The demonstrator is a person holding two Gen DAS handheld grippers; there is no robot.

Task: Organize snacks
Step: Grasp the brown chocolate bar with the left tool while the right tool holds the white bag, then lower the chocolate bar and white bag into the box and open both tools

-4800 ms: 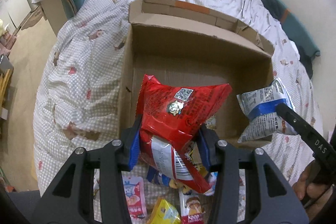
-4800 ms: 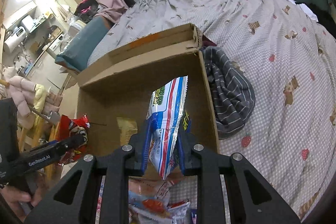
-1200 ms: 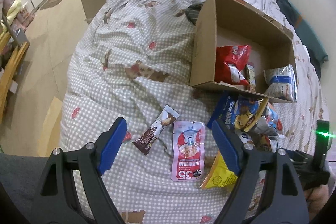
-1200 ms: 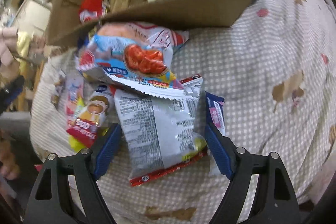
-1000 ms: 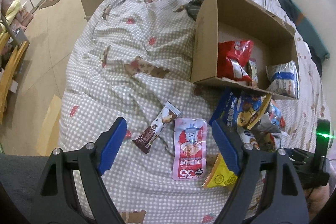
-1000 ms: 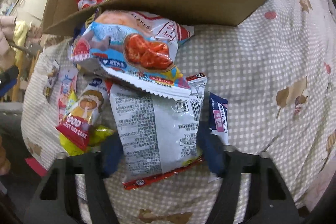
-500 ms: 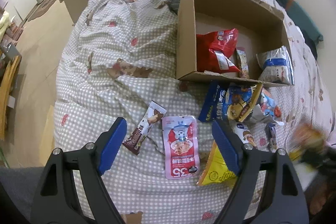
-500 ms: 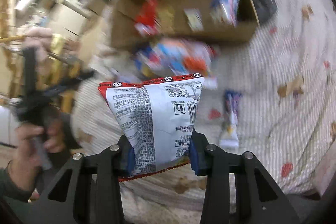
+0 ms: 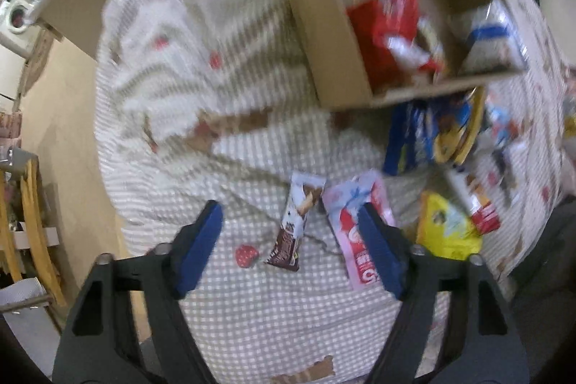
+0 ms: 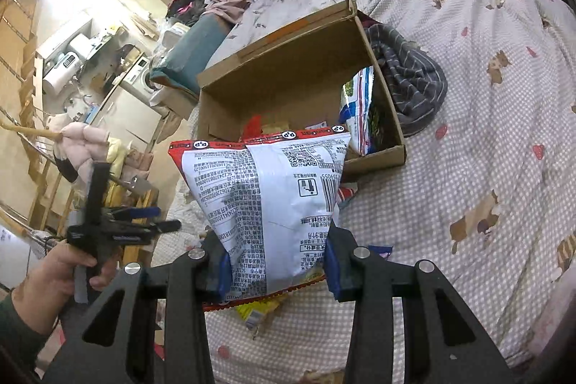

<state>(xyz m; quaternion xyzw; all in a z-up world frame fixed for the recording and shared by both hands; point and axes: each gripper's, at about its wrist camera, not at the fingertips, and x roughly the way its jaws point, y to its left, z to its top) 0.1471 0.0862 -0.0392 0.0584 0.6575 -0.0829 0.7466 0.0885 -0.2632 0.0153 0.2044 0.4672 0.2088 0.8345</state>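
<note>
Crinkly foil snack bag, cardboard box

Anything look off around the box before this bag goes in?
One thing: a striped grey garment lies bunched against the cardboard box's right wall, not a snack. The white bag in the right tool looks intact.

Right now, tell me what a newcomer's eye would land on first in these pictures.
The big white snack bag with red edges fills the middle of the right wrist view, clamped in the right gripper in front of the open cardboard box on the bed. In the left wrist view the left gripper is open above a brown bar and a pink pouch on the checked bedspread.
</note>
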